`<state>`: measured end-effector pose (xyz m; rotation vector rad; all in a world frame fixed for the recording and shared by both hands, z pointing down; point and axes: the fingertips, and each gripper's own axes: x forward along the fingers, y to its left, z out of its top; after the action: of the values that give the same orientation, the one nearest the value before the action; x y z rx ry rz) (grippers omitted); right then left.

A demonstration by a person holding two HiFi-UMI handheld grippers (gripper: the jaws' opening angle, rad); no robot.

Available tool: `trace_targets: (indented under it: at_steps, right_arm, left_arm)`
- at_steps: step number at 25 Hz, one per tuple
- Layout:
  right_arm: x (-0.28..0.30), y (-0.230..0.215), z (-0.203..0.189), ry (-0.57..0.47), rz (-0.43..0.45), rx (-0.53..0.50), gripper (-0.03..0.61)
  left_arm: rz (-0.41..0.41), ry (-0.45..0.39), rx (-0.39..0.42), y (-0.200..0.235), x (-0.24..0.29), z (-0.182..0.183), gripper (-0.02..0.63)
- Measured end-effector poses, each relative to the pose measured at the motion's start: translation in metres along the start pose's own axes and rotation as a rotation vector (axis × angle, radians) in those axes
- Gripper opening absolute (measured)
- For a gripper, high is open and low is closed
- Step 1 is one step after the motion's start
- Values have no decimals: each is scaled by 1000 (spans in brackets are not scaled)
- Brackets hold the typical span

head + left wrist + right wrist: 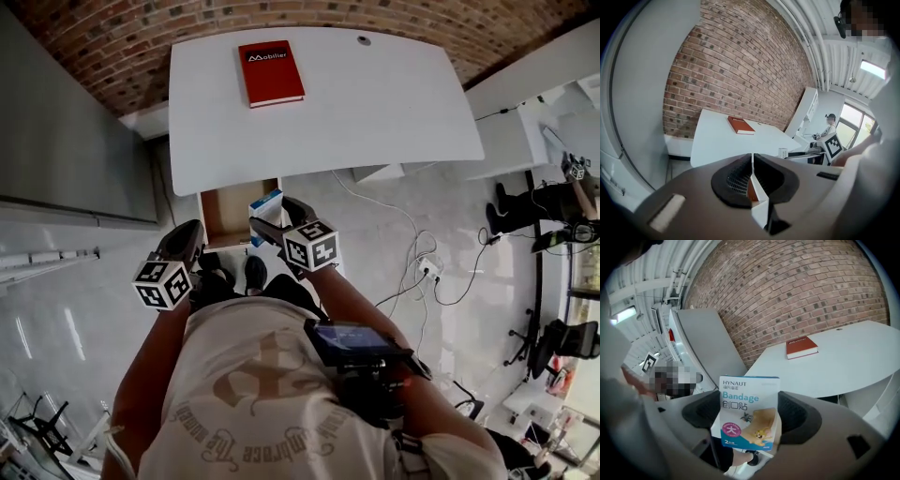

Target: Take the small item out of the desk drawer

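1. The white desk (375, 103) stands against a brick wall. A red book (271, 73) lies flat near the desk's back edge, toward its left end.
2. An open drawer (217, 223) juts out from under the desk's front edge at the left end. The part of its brown inside that shows is bare.
3. The right gripper (272, 223) is just in front of the desk's front edge, by the drawer's right side. Its marker cube (310, 246) lies on the side away from the desk.
4. In the right gripper view, the right gripper (749, 405) has its two dark pads pinching a small bandage box (749, 412) from either side. The box is upright, with its white and blue printed face turned to the camera. The desk (853, 357) and the red book (801, 347) show behind it.
5. In the head view the bandage box (265, 203) shows at the drawer's right wall, in front of the desk. How far it is lifted above the drawer cannot be told.
6. The left gripper (190, 234) hangs farther from the desk, in front of the drawer's left corner, with its marker cube (162, 284) behind it.
7. In the left gripper view, the left gripper (752, 163) has its fingers pressed together along a thin line with nothing between them. It points toward the desk (717, 140), where the red book (741, 125) lies.
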<state>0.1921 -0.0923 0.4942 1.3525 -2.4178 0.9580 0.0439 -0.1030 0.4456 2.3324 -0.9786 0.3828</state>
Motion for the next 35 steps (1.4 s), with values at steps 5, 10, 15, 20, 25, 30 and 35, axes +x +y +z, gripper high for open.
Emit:
trace_targets:
  at_steps: [5, 10, 15, 20, 25, 30, 35]
  right_arm:
    - [-19, 5, 27, -54, 16, -36, 344]
    - [-36, 17, 53, -131, 53, -87, 344]
    - [-61, 24, 48, -190, 82, -101, 344]
    - [-67, 36, 46, -241, 91, -65, 344]
    - [-69, 39, 49, -273, 79, -73, 342]
    - [-61, 41, 49, -283, 71, -92, 344]
    - [-34, 33, 10, -257, 70, -100, 344]
  left_arm:
    - [-11, -14, 22, -12, 2, 10, 17]
    - [-34, -35, 42, -25, 5, 16, 17]
    - [-79, -19, 59, -47, 8, -2, 17]
    - [-99, 5, 92, -41, -4, 3, 17]
    - [-112, 19, 118, -38, -8, 5, 17]
    - [-124, 23, 134, -32, -5, 4, 17]
    - [-116, 7, 106, -6, 1, -34, 17]
